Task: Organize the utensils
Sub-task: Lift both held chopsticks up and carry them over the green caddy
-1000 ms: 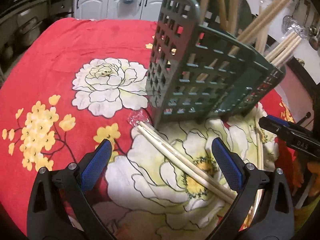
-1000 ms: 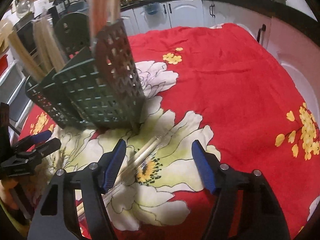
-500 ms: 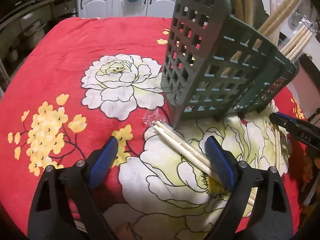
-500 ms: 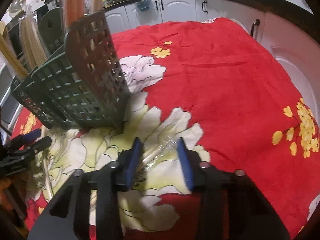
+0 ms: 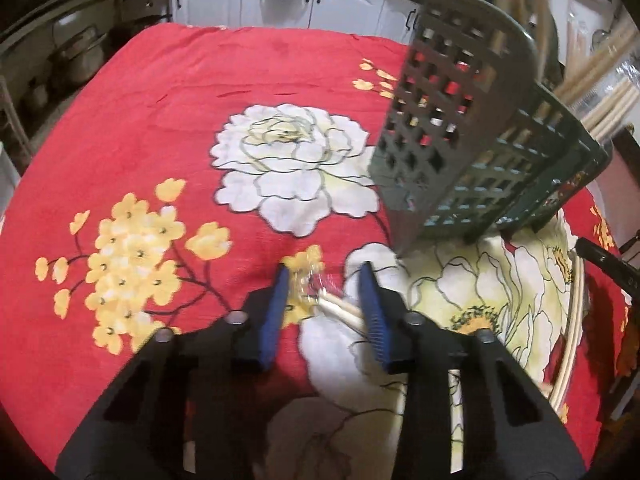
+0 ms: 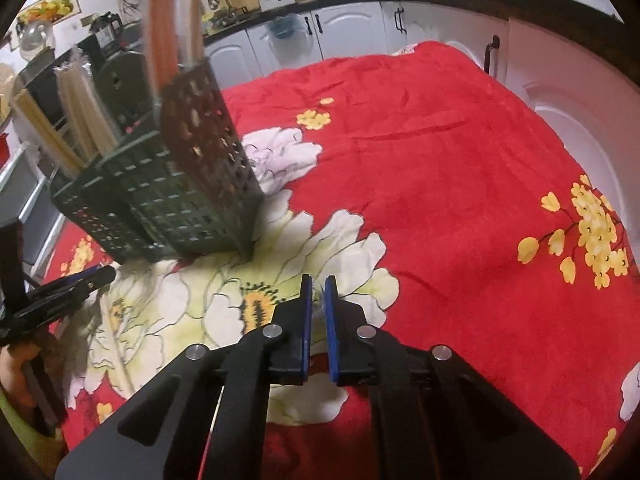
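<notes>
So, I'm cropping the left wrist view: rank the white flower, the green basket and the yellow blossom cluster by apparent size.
1. Green basket
2. White flower
3. Yellow blossom cluster, close to the flower, so unsure.

A: Is any writing legible in either wrist view?

B: No. The other gripper (image 5: 608,264), at three o'clock in the left wrist view, carries a few pale marks, too blurred to read.

A: Anything on the counters?

B: A framed picture (image 6: 48,6) hangs at ten o'clock in the right wrist view, showing only colours, no words. Bottles and boxes along the counter at twelve o'clock are too small for any label to be made out.
</notes>
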`<state>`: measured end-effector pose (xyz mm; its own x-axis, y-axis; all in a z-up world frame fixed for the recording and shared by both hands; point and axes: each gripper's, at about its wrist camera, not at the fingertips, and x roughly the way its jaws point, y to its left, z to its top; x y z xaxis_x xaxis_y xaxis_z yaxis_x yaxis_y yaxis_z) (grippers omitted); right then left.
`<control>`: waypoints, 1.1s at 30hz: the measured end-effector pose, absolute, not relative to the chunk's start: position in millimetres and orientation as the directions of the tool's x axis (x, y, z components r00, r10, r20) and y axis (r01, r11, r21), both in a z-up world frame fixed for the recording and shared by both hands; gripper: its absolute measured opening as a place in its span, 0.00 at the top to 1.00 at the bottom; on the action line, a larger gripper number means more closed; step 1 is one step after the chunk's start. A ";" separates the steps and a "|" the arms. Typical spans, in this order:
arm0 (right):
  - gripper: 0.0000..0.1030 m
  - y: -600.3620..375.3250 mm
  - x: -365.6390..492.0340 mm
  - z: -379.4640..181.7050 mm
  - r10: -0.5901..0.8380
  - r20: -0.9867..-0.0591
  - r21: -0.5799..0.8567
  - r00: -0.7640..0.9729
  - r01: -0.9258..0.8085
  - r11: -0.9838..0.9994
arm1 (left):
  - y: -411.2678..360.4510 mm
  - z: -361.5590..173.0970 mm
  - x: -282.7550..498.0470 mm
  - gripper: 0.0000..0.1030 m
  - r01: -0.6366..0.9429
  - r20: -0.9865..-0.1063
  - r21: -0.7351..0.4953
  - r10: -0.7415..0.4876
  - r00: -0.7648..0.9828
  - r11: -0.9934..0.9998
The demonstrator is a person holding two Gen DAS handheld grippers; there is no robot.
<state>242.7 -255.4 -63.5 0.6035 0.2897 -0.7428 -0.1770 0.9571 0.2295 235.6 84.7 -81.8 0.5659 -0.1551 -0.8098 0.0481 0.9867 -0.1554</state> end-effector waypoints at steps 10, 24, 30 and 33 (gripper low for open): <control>0.95 -244.2 225.2 -39.1 0.319 -0.696 0.215 0.643 -0.237 0.947 | 109.9 -85.0 243.6 0.95 0.032 -0.812 -0.258 -0.235 0.534 0.966; 0.96 -237.2 200.9 3.9 0.382 -0.598 0.231 0.704 -0.306 0.924 | 123.5 -49.7 186.0 0.99 0.114 -0.636 -0.452 -0.409 0.655 0.885; 0.97 -232.1 186.4 31.9 0.422 -0.537 0.226 0.731 -0.358 0.906 | 101.2 -8.9 160.6 0.99 0.202 -0.558 -0.440 -0.442 0.702 0.875; 0.97 -230.2 176.2 47.9 0.440 -0.501 0.211 0.745 -0.388 0.897 | 85.9 11.1 154.2 0.99 0.260 -0.521 -0.426 -0.470 0.713 0.866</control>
<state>176.2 -230.2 47.9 0.7451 0.4405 -0.5007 -0.3882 0.8970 0.2114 154.2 85.9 11.1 0.7127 -0.4699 -0.5207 0.2599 0.8665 -0.4262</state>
